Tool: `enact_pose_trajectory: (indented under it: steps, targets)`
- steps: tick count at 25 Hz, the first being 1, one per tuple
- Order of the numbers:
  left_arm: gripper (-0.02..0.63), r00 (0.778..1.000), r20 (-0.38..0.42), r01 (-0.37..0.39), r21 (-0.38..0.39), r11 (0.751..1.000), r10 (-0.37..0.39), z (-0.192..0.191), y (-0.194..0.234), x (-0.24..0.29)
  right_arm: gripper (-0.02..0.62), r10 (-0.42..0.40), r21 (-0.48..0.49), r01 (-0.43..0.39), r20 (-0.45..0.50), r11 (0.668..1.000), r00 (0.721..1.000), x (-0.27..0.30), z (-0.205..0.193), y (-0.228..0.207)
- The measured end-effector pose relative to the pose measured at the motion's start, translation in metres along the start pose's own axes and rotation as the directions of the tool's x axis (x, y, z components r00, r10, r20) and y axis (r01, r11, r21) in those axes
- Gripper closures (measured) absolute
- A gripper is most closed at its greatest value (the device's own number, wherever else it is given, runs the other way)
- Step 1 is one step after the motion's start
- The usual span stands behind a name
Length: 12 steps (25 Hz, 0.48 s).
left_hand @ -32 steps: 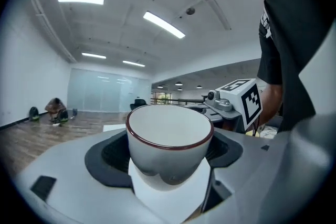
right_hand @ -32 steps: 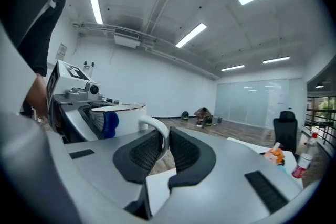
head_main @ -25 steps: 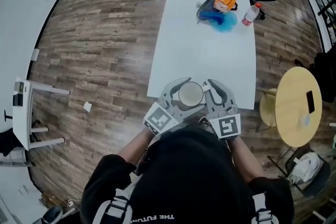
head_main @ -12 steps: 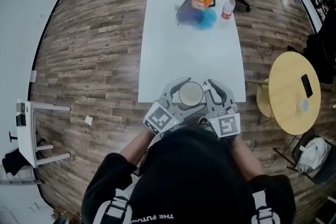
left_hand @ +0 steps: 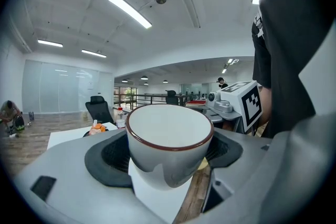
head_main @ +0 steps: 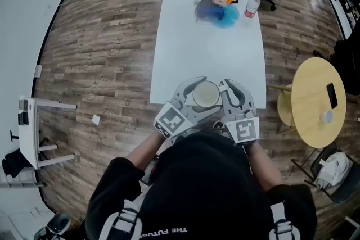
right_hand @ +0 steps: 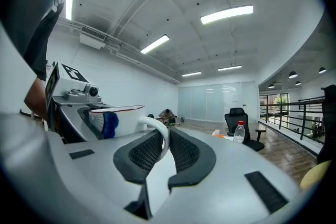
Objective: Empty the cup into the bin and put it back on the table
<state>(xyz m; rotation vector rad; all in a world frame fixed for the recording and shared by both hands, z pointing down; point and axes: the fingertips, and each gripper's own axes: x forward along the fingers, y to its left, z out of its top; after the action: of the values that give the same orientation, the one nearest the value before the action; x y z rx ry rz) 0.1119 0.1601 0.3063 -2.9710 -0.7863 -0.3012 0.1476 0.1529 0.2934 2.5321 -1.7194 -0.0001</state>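
The person wears a black short-sleeved shirt (head_main: pixel 115 191) with white lettering (head_main: pixel 163 231) at six o'clock of the head view. White straps (head_main: pixel 126 216) with buckles lie at seven and five o'clock. The left gripper (head_main: pixel 197 97) and the right gripper (head_main: pixel 224 97) both have smooth light-grey shells. Their black pads (right_hand: pixel 144 152) carry a fine mesh pattern. Each gripper bears a white cube (head_main: pixel 170 121) printed with black square markers.
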Motion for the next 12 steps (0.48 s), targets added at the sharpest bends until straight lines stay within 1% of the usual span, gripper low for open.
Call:
enact_pose_trajectory:
  steps: [5,8,10,12]
  targets:
    - [0.216,1.0,0.008,-0.006,-0.025,1.0,0.007,-0.001,0.004,0.002,0.545,0.011,-0.002,-0.011,-0.012,1.0,1.0,0.003,0.0,-0.002]
    - [0.216,1.0,0.001,0.002,-0.052,0.999,-0.002,-0.001,0.011,0.001,0.545,0.012,0.003,-0.012,-0.024,1.0,1.0,0.01,0.0,-0.002]
    - [0.216,1.0,-0.003,0.008,-0.058,0.998,-0.009,-0.004,0.014,0.001,0.545,0.01,0.001,-0.01,-0.017,1.0,1.0,0.014,0.0,-0.001]
    - [0.216,1.0,-0.01,0.015,-0.064,0.998,-0.015,-0.009,0.014,-0.002,0.545,0.005,-0.002,-0.005,-0.032,1.0,0.999,0.014,-0.006,0.003]
